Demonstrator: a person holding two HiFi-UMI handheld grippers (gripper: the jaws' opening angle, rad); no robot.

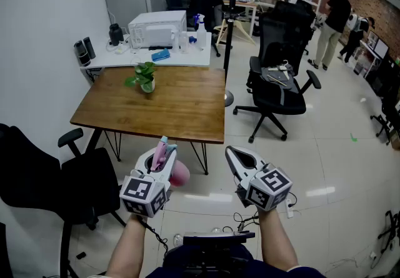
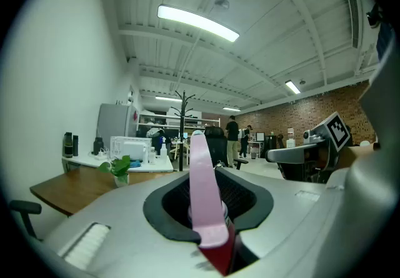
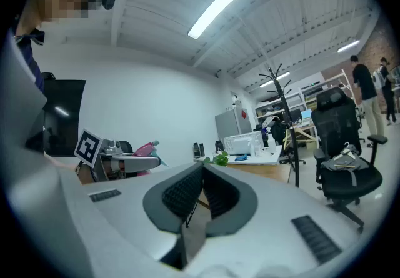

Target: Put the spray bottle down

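A pink spray bottle (image 1: 179, 173) sits in my left gripper (image 1: 161, 157), low in the head view and short of the wooden table's (image 1: 187, 114) near edge. The gripper is shut on it, and the pale pink and blue spray head sticks out past the jaw tips. In the left gripper view the bottle's pink trigger part (image 2: 203, 189) stands upright between the dark pads (image 2: 169, 208). My right gripper (image 1: 232, 153) is level beside it, shut and empty; its pads meet at the tip (image 3: 201, 167). From the right gripper view the bottle (image 3: 145, 147) shows at the left.
A small potted plant (image 1: 145, 77) stands on the wooden table's far side. Behind it a white desk (image 1: 187, 58) carries a printer and bottles. A black chair (image 1: 37, 186) is at my left, an office chair (image 1: 278, 86) to the table's right. People stand far right.
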